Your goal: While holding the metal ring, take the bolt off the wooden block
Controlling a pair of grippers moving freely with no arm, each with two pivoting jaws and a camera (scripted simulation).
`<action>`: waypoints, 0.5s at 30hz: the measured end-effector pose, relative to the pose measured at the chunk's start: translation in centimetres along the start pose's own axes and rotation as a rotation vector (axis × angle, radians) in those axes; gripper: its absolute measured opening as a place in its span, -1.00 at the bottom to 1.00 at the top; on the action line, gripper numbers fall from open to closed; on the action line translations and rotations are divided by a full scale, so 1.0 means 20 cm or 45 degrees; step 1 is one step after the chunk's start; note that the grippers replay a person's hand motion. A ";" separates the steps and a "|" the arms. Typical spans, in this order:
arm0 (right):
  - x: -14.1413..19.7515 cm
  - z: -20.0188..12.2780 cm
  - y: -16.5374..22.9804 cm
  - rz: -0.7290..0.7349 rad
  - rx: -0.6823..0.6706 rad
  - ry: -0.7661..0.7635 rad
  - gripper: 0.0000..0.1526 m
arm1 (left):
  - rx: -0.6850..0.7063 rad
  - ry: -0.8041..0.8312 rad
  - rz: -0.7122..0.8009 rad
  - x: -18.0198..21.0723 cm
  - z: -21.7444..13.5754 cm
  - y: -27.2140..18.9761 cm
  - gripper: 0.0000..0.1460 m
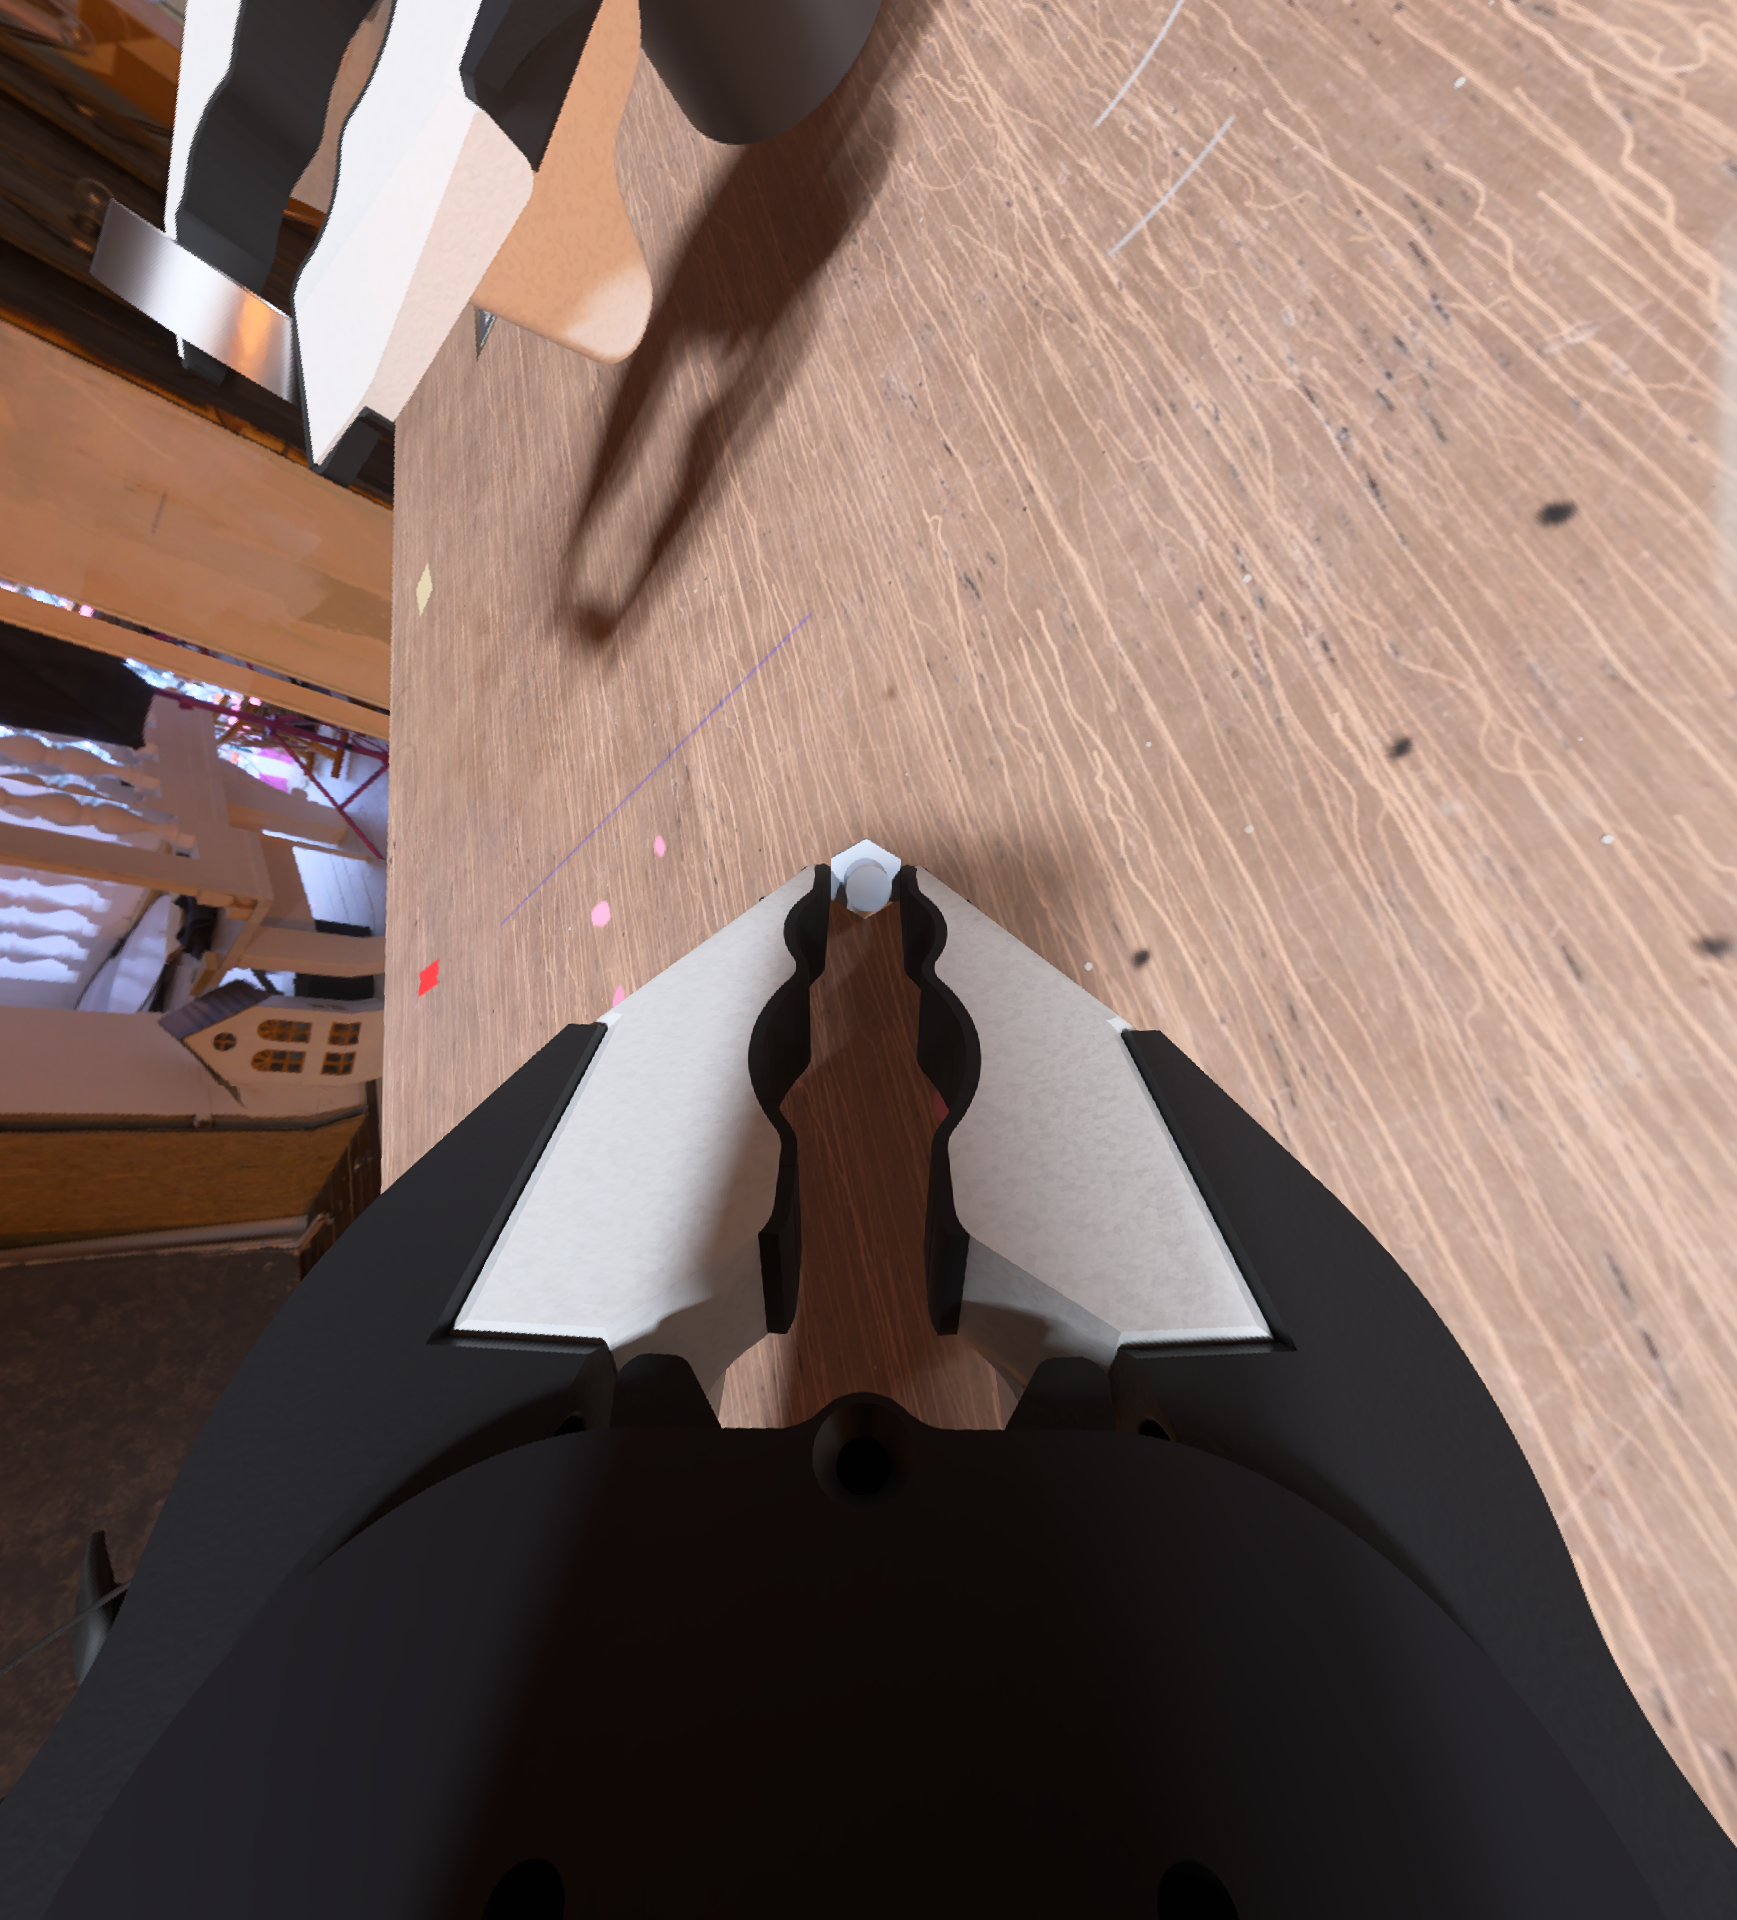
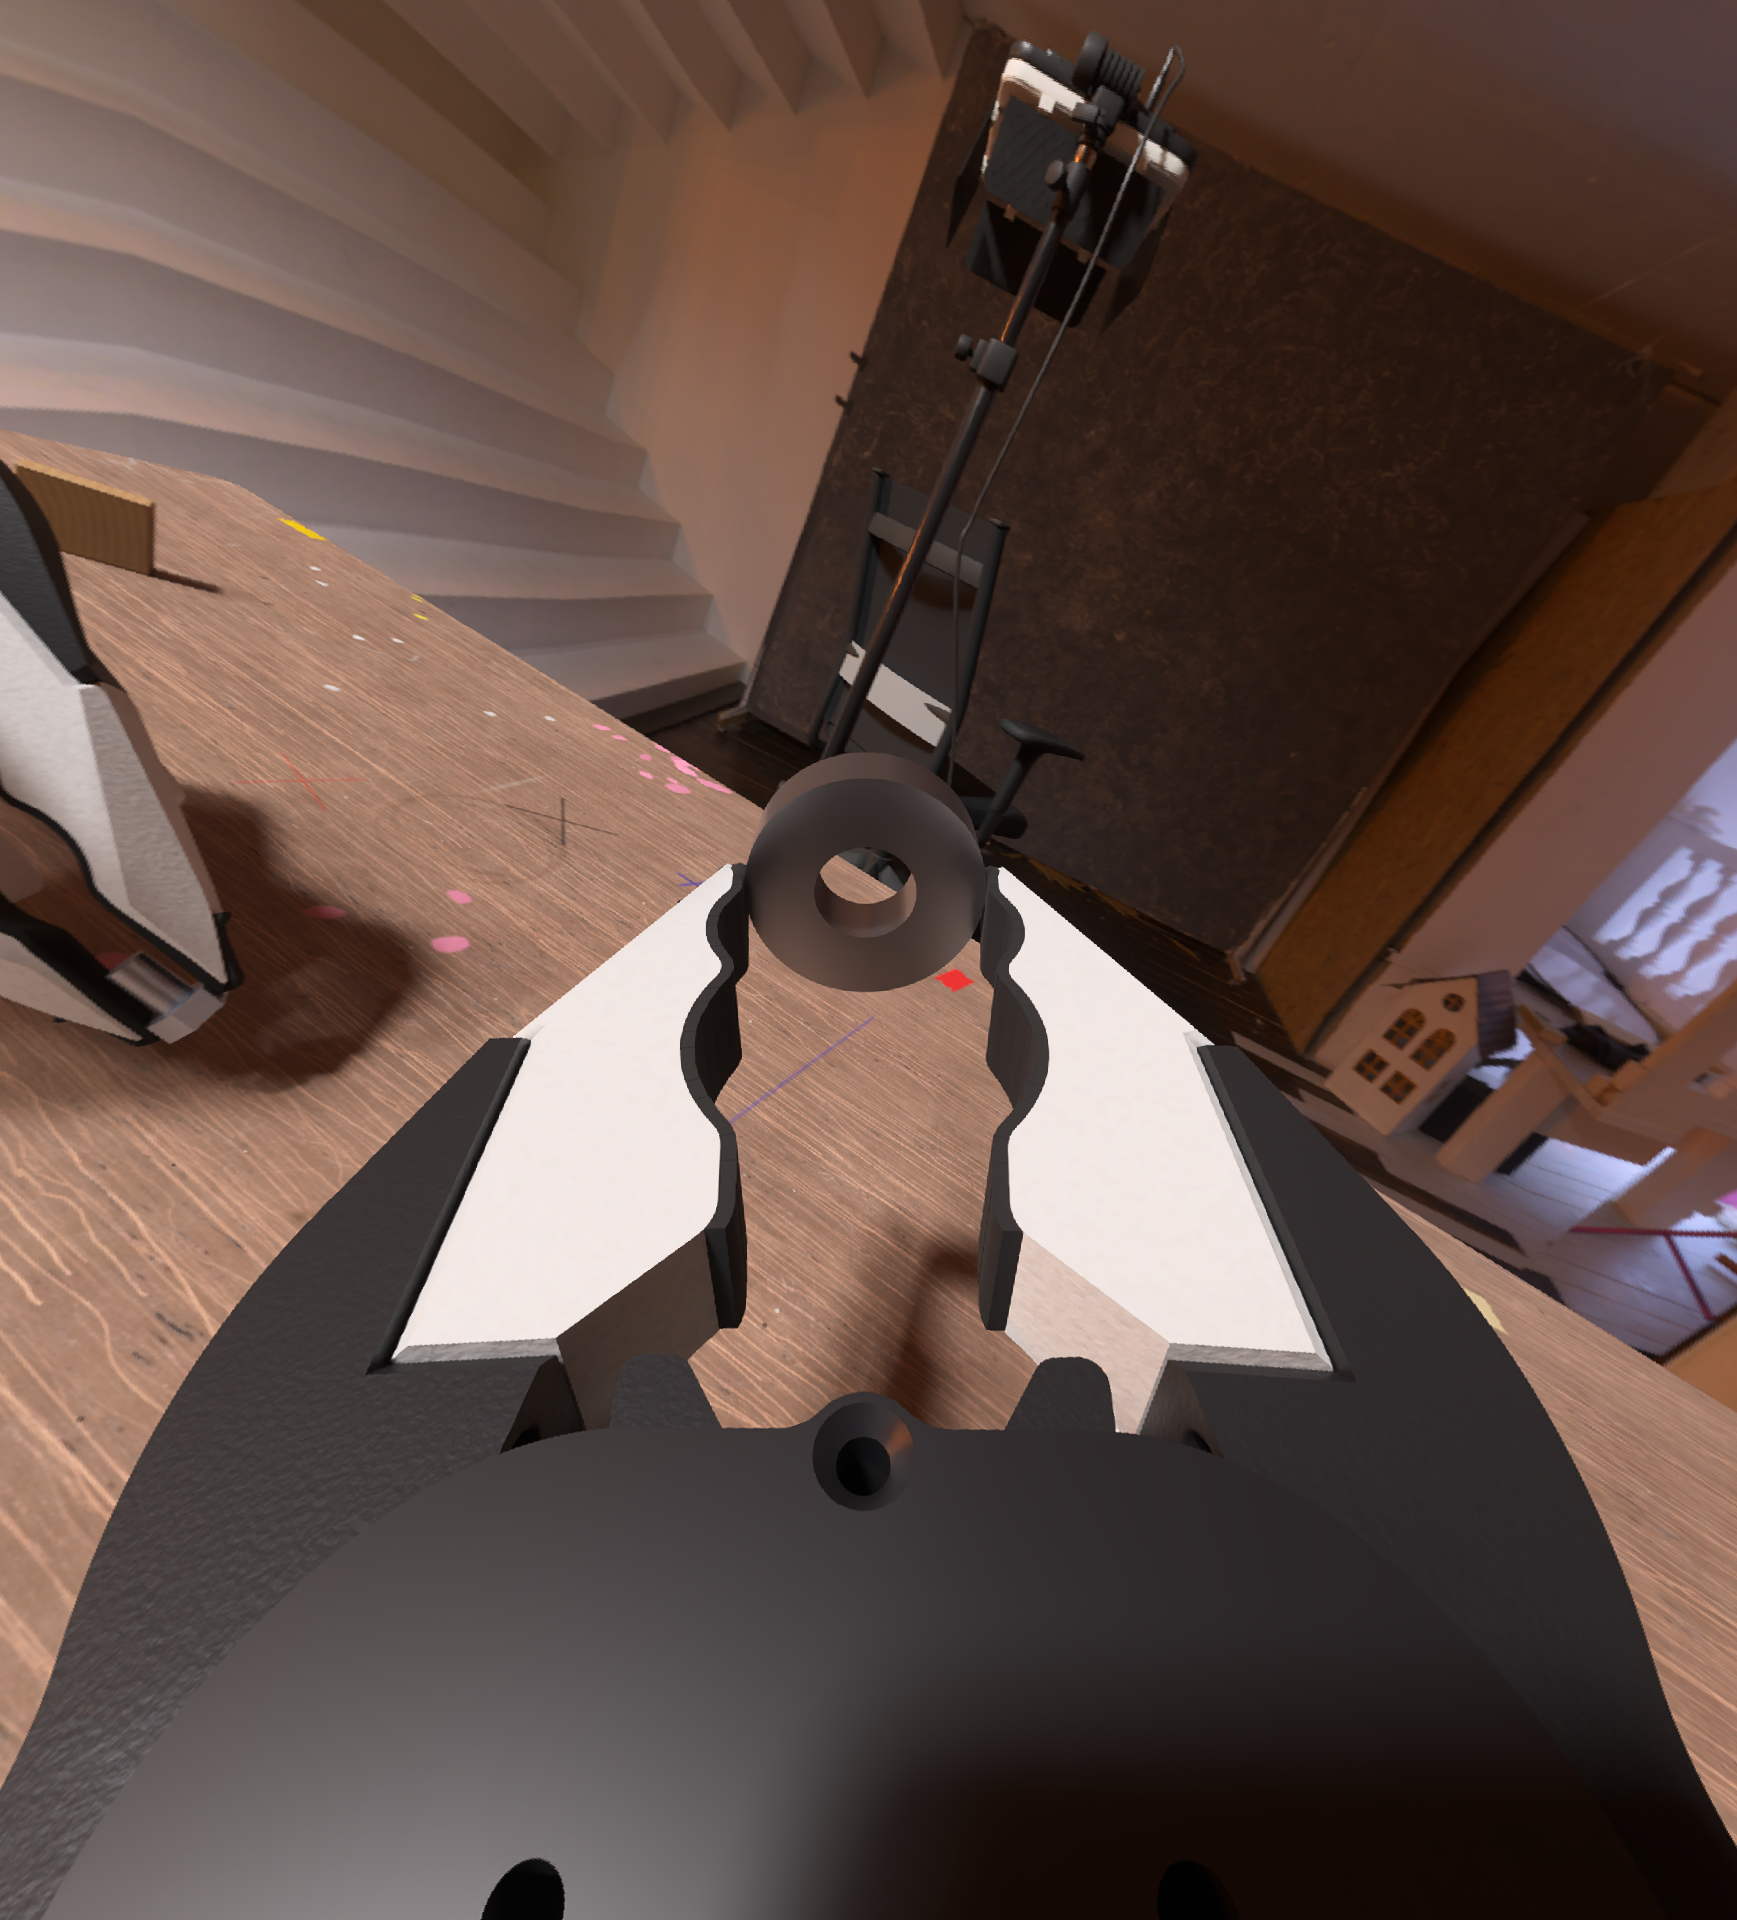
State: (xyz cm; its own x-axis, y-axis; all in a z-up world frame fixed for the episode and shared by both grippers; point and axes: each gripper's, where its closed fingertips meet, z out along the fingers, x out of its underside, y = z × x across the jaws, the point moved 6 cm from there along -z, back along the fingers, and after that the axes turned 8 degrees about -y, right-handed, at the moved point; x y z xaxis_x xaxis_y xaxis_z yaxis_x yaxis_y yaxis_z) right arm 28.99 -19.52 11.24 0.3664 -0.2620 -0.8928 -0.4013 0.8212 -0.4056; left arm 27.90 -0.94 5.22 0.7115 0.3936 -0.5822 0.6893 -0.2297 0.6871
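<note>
My left gripper (image 1: 864,896) is shut on the bolt (image 1: 862,871), whose pale hex head shows end-on between the fingertips, just above the brown table (image 1: 1259,727). In the right wrist view the left gripper (image 2: 180,1006) sits at the left with the silvery bolt (image 2: 152,987) in its tips. The wooden block (image 2: 85,514) stands apart on the table beyond it. My right gripper (image 2: 864,904) is shut on the dark metal ring (image 2: 791,925), held upright above the table edge. The right gripper and ring (image 1: 189,291) also show at the top left of the left wrist view.
The table edge (image 1: 388,831) runs down the left of the left wrist view, with floor and furniture beyond. A light stand and chair (image 2: 947,623) stand past the table's far edge. Paint specks dot the table (image 2: 448,940).
</note>
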 end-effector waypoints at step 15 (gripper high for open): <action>-0.05 -0.09 0.12 -0.082 0.122 0.080 -0.41 | -0.067 -0.014 0.061 -0.01 -0.02 -0.02 -0.82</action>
State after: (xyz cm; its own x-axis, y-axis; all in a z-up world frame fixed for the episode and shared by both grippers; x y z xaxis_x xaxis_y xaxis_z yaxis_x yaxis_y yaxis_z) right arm 26.17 -18.09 10.77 0.3345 -0.3445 -0.8772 -0.2955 0.8455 -0.4448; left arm 27.45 -0.55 5.15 0.7449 0.3734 -0.5529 0.6468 -0.2008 0.7358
